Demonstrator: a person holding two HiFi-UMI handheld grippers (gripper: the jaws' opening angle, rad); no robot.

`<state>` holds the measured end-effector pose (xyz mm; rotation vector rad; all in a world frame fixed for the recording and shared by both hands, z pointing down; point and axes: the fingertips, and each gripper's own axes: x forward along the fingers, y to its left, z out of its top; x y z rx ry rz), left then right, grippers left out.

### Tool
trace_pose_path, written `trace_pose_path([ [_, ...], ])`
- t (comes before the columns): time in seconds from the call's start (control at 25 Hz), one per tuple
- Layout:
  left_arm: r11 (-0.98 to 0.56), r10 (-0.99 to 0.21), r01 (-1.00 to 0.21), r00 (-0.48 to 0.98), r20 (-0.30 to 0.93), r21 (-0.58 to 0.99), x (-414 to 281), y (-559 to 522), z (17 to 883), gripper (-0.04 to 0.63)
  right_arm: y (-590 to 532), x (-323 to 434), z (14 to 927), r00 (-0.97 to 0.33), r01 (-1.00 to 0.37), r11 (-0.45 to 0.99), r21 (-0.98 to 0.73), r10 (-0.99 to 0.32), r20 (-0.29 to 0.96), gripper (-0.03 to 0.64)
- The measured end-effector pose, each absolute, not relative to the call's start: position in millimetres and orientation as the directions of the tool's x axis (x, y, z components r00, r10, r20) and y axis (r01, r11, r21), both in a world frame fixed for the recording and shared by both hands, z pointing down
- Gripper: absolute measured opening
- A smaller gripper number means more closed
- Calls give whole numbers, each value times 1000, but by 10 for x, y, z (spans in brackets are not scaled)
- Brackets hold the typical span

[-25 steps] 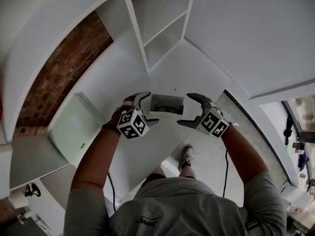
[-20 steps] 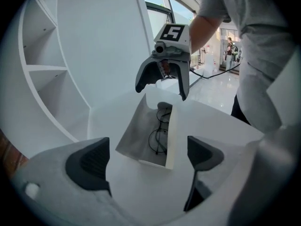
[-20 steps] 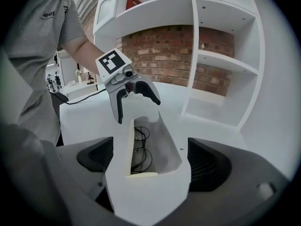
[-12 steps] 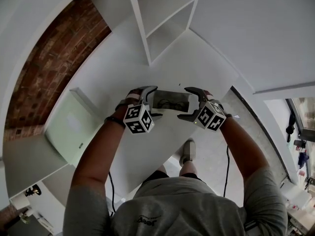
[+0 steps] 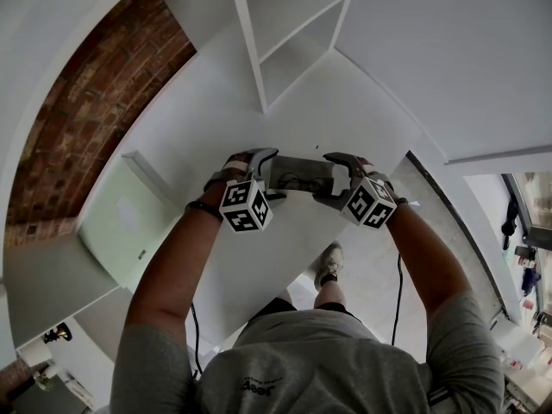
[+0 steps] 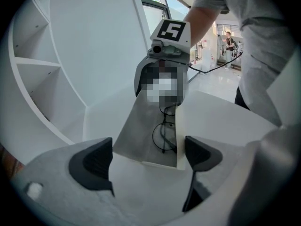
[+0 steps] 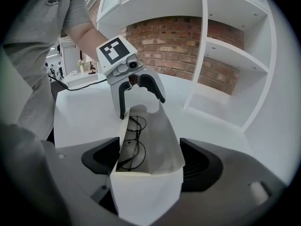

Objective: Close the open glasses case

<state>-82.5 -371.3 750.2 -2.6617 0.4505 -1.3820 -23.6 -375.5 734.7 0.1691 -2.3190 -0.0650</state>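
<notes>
A white table [image 5: 345,119] carries an open glasses case [image 5: 302,175], which lies lengthwise across its near half. At 12 o'clock from the case, a white shelf unit [image 5: 289,59] stands on the tabletop.

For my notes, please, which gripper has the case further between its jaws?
The right gripper, jaws just closing round the case; left gripper's barely reach.

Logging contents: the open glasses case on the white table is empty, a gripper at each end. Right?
Not empty: wire-framed glasses lie inside the open glasses case, as the right gripper view shows. The rest holds.
</notes>
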Motion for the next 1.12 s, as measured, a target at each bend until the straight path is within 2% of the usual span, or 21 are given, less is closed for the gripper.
trace_pose_path([
  [0.32,-933,-359,-227,525,772,-280,-842,-3656,7498,466,-3694,-234,7328,-671,-111,983,149,-184,718,368],
  [0.56,-923,-384,-245,512,769,-297,-875,-3560,7474,393,-3604,-226,7328,-657,-113,972,206,-228,718,309],
  [0.88,-938,-344,-225,495,798,-265,-886,-3357,7448,373,-3367,-218,7308,-640,-76,973,217,-214,738,308],
  [0.96,-953,-300,-201,487,820,-228,-902,-3220,7481,339,-3234,-197,7335,-631,-49,981,186,-174,756,280],
  [1.0,-959,-276,-191,483,831,-207,-910,-3150,7514,296,-3166,-188,7364,-627,-39,985,165,-153,764,245],
  [1.04,-963,-261,-190,483,836,-192,-912,-3103,7540,313,-3122,-185,7386,-629,-40,988,150,-141,765,275],
  [1.12,-963,-257,-205,485,836,-177,-901,-3084,7555,314,-3107,-197,7390,-640,-70,989,127,-142,755,281],
])
